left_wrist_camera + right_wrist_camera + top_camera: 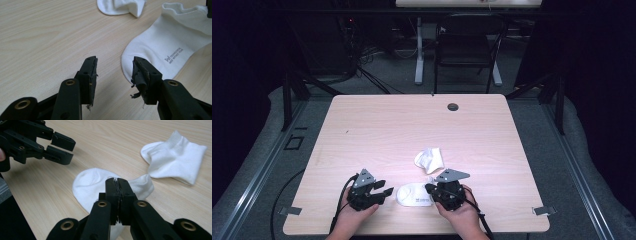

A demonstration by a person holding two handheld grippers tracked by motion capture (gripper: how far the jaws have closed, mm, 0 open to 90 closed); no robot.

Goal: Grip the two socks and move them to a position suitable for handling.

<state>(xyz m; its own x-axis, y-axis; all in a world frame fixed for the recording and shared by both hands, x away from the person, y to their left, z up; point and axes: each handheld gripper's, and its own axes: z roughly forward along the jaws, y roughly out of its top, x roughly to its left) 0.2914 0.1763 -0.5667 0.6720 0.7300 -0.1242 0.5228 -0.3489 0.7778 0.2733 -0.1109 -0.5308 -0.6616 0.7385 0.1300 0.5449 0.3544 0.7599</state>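
Looking near the surface (362,125) front edge, we see the right gripper (117,181) clenched on the flat sock (92,185); the left gripper (115,67), released, waits just beside its toe. Its small grey print (173,55) appears there, unreadable. Beyond lies the crumpled sock (429,160), then bare wood.

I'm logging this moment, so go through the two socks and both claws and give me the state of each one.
Near sock: lying flat on the table, its cuff end pinched by the right claw.
Far sock: crumpled, lying loose, nothing holding it.
Left claw: open, jaws apart just short of the near sock's toe, holding nothing.
Right claw: shut on the near sock.
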